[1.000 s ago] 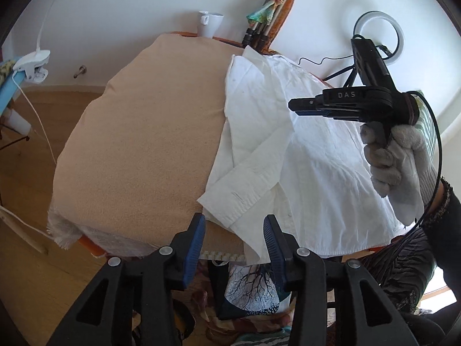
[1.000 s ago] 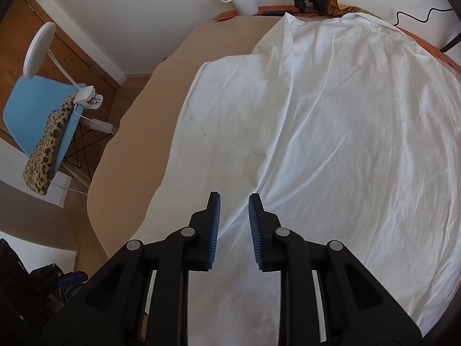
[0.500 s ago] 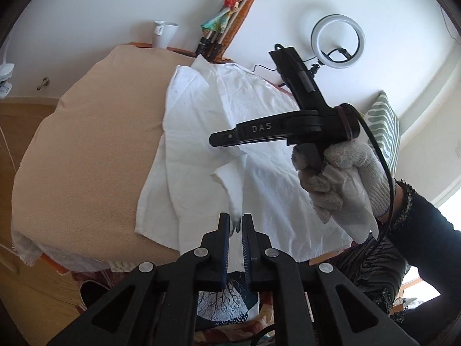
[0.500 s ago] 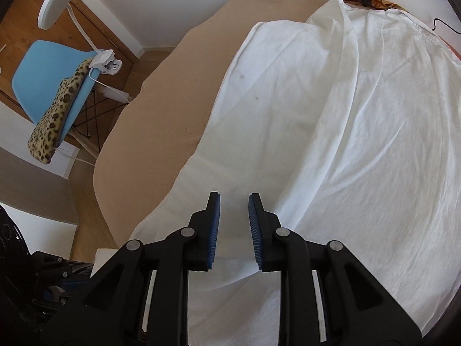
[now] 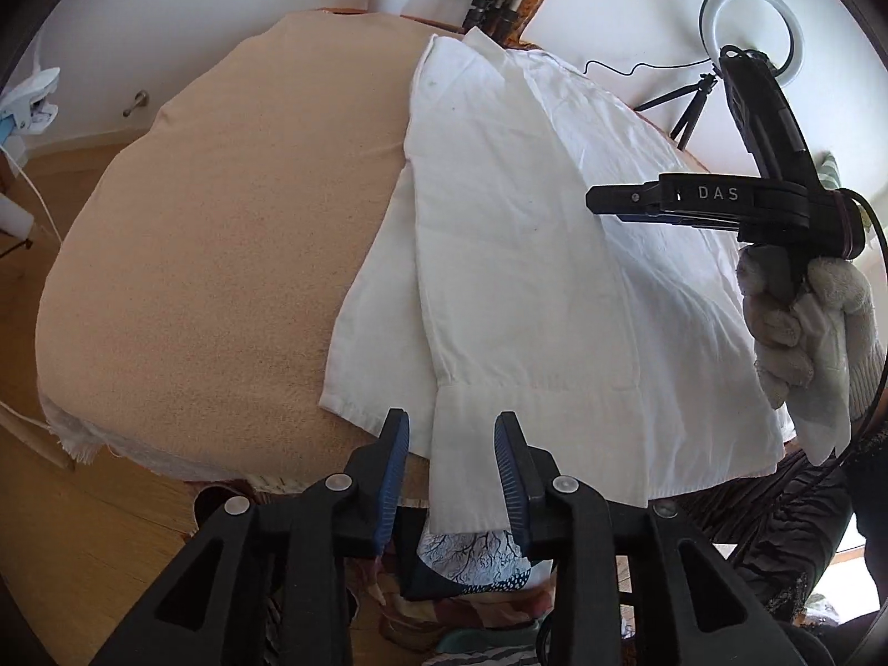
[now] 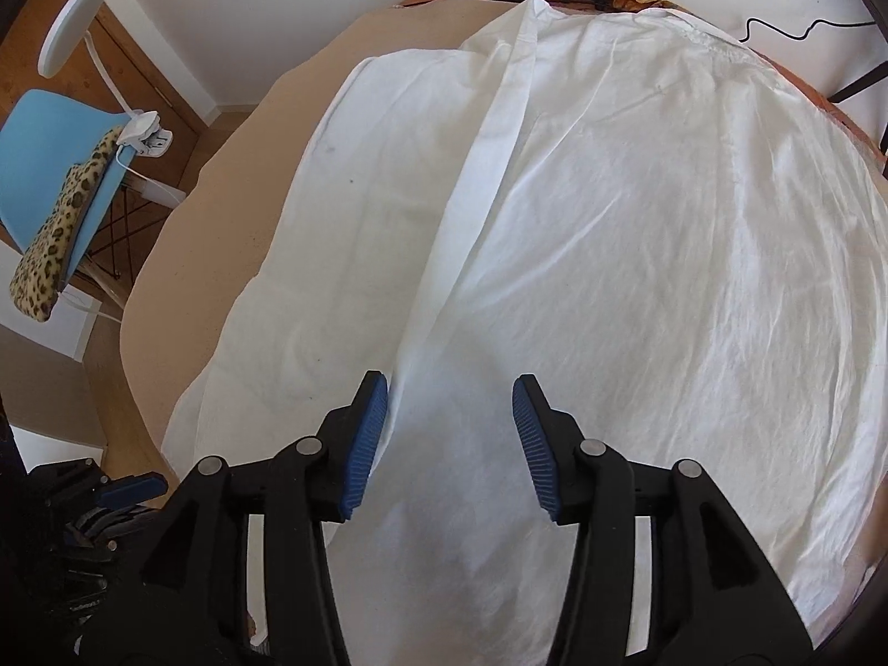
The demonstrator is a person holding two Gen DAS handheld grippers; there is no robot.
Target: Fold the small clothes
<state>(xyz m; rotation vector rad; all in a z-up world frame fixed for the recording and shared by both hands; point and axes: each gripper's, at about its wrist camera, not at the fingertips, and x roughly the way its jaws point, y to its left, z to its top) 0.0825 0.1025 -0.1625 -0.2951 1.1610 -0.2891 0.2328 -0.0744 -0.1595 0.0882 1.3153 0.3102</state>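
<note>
White shirt (image 5: 527, 255) on a tan cloth (image 5: 222, 233); leopard-print cushion (image 6: 61, 222) on blue chair (image 6: 44, 161).

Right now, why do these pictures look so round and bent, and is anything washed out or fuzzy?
Left wrist view: fisheye lens bows the tan-covered table and darkens the corners; the ring light glares against the wall; both claws stay sharp. Right wrist view: the white shirt bulges like a dome, daylight bleaches its creases, and the blue chair at the edge looks squeezed.
</note>
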